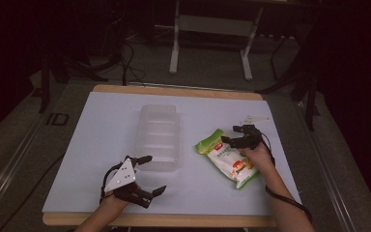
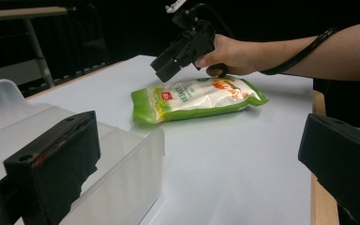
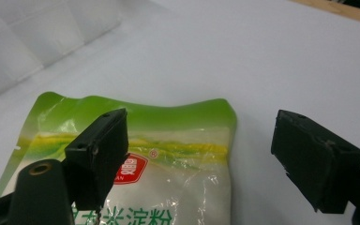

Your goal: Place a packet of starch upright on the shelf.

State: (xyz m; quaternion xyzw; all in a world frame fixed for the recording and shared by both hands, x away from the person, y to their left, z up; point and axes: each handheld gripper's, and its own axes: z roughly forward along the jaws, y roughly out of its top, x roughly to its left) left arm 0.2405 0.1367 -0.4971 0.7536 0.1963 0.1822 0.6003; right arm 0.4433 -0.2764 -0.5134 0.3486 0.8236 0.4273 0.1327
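Observation:
A green and white starch bag (image 1: 227,162) lies flat on the white table cover, right of centre. My right gripper (image 1: 228,134) hovers just above the bag's far end, open, with nothing between the jaws. In the right gripper view, my right gripper (image 3: 206,154) has one jaw over the bag (image 3: 183,140) and the other over bare cover beside it. A clear plastic container (image 1: 160,137) stands empty in the middle. My left gripper (image 1: 156,174) sits open near the container's front corner. From the left gripper view, my left gripper (image 2: 197,159) faces the bag (image 2: 197,96) and the right gripper (image 2: 166,65).
The white cover (image 1: 101,145) lies on a wood-edged table (image 1: 174,91). The container's near wall (image 2: 122,159) stands close to my left jaw. A metal table frame (image 1: 211,29) stands on the dark floor beyond. A black cable (image 1: 290,200) trails along the right forearm.

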